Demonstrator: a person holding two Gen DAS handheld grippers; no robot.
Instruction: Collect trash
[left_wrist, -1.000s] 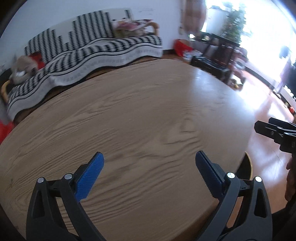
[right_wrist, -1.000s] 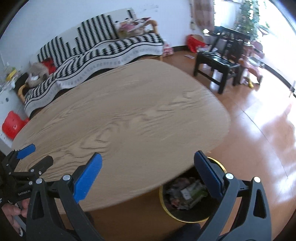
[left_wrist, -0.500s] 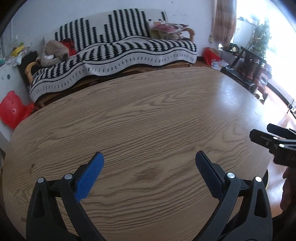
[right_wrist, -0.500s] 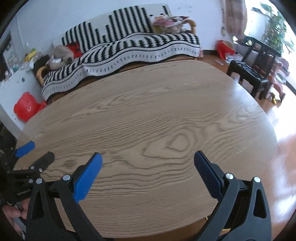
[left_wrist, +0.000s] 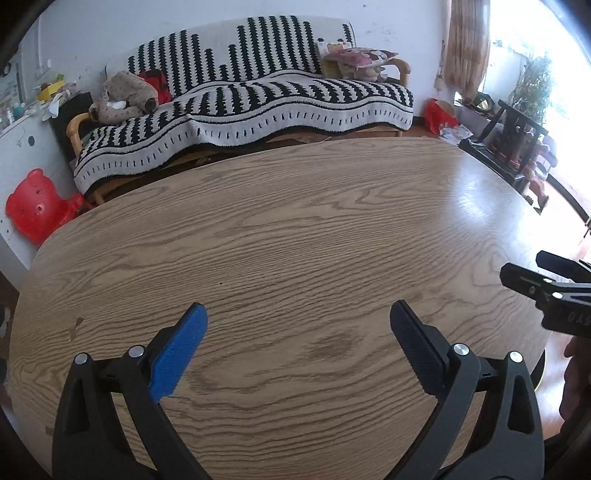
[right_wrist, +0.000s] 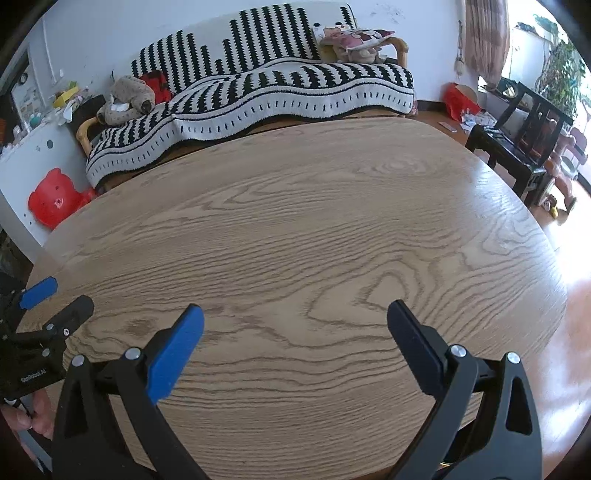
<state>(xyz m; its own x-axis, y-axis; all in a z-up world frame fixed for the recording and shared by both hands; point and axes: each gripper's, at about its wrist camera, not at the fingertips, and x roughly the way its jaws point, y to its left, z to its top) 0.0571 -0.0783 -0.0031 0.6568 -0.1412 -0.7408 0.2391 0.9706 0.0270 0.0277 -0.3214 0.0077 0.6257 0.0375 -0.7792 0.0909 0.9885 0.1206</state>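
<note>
My left gripper (left_wrist: 297, 334) is open and empty above the near part of a bare oval wooden table (left_wrist: 295, 229). My right gripper (right_wrist: 295, 332) is open and empty above the same table (right_wrist: 295, 229), to the right of the left one. The left gripper's fingers also show at the left edge of the right wrist view (right_wrist: 55, 314). The right gripper's black fingers show at the right edge of the left wrist view (left_wrist: 546, 280). No trash lies on the table in either view. A sliver of the black bin's yellow rim (left_wrist: 540, 371) shows below the table's right edge.
A sofa with a black-and-white striped cover (left_wrist: 243, 99) stands behind the table, with a plush toy (left_wrist: 125, 96) and cushions on it. A red bear-shaped stool (left_wrist: 35, 205) sits at the left. A dark wooden chair (right_wrist: 517, 140) stands at the right on the wooden floor.
Both grippers have swung left and back over the table. The bin with trash, seen under the right gripper a second ago, has dropped out of the right wrist view. Both stayed open.
</note>
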